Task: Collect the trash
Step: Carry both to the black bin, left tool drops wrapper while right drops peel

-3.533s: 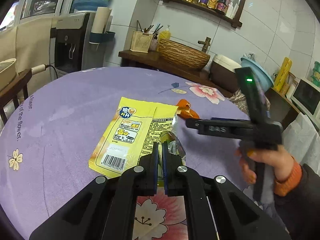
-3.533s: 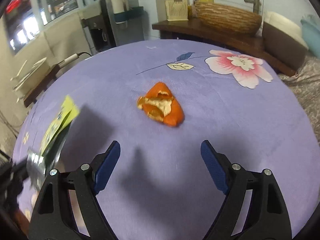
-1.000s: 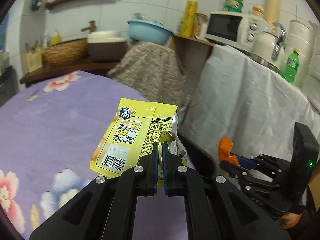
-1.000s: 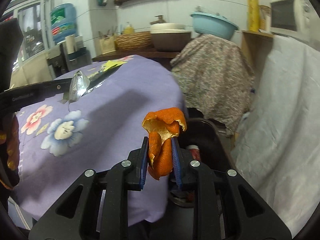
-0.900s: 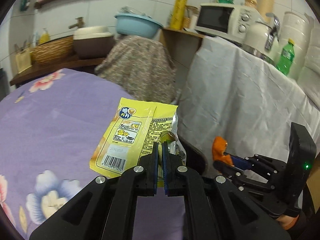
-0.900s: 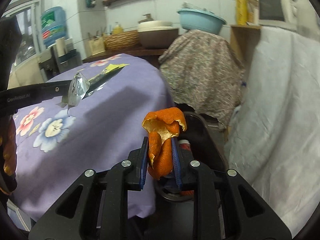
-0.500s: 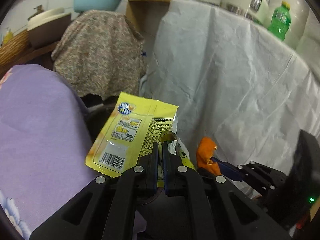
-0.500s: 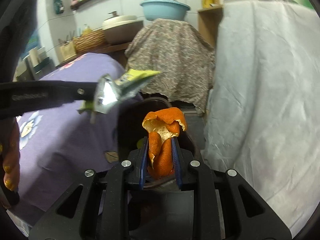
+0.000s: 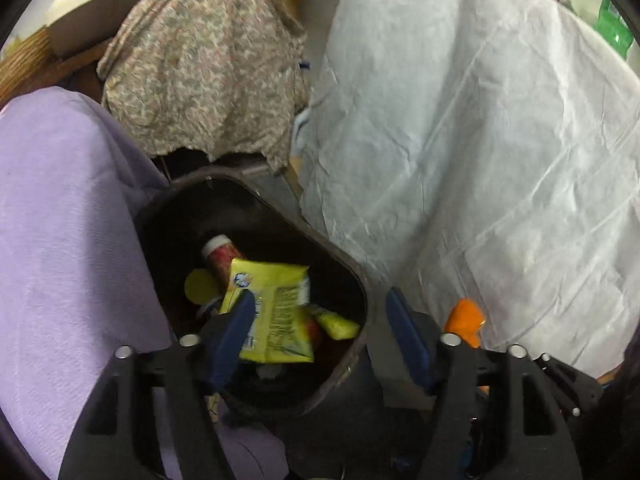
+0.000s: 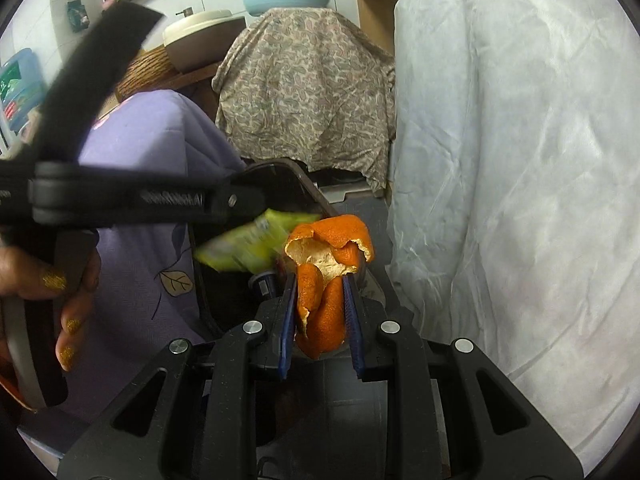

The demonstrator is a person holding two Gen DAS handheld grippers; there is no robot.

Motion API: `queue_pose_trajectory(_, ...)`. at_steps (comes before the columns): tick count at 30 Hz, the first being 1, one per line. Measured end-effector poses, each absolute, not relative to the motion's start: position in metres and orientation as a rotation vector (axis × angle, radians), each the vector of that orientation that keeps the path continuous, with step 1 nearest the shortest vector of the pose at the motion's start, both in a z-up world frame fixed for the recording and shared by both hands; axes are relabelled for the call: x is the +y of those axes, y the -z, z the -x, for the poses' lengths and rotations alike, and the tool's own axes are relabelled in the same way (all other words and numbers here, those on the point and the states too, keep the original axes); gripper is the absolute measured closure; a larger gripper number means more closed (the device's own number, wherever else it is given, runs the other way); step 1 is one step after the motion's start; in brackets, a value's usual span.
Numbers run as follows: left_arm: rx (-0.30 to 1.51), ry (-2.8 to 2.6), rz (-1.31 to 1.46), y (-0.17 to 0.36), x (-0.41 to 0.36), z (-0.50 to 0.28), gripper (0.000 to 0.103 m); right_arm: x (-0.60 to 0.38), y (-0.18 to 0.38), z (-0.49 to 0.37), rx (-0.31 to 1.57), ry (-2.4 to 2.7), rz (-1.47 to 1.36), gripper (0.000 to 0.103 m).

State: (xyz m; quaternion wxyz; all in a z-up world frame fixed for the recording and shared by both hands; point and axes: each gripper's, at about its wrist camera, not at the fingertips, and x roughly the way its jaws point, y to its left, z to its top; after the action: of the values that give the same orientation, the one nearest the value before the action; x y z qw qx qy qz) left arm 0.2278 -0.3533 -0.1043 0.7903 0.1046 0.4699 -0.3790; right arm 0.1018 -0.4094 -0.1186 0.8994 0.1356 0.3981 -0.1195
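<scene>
My left gripper [image 9: 320,298] hangs over the black trash bin [image 9: 320,240], and its jaws are opening. The yellow snack wrapper [image 9: 276,312] is loose below them, free of both pads, inside the bin's mouth. In the right wrist view that wrapper [image 10: 248,244] shows blurred just under the left gripper's black body. My right gripper [image 10: 320,280] is shut on an orange peel [image 10: 332,240], held above the bin's near rim [image 10: 312,188]. The peel [image 9: 464,320] also shows at the lower right of the left wrist view.
The bin stands on the floor between a purple-clothed table [image 9: 60,220] and a white sheet-draped counter [image 9: 480,140]. A patterned cloth [image 9: 208,72] covers something behind it. A red-labelled container [image 9: 218,256] and a yellow disc [image 9: 200,286] lie inside. A hand [image 10: 68,280] grips the left gripper's handle.
The left jaws have parted and let go of the yellow wrapper, which has dropped into the bin. Both grippers have moved down and closer over the bin; the peel stays clamped.
</scene>
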Motion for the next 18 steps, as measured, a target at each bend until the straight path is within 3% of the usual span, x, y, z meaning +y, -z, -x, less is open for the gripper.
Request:
queue_pose_trajectory(5,0.998,0.825,-0.157,0.084,-0.342,-0.228,0.034,-0.409,0.124,-0.11,0.84,0.236,-0.287,0.08)
queue_pose_trajectory(10,0.858,0.812,-0.079,0.043,-0.318,-0.222,0.019,-0.411,0.131,-0.121,0.861,0.217,-0.31,0.08)
queue_pose_trajectory(18,0.746,0.777,-0.107,0.022,-0.296,-0.198,0.016,-0.403,0.15,-0.151,0.899,0.175,-0.323,0.08)
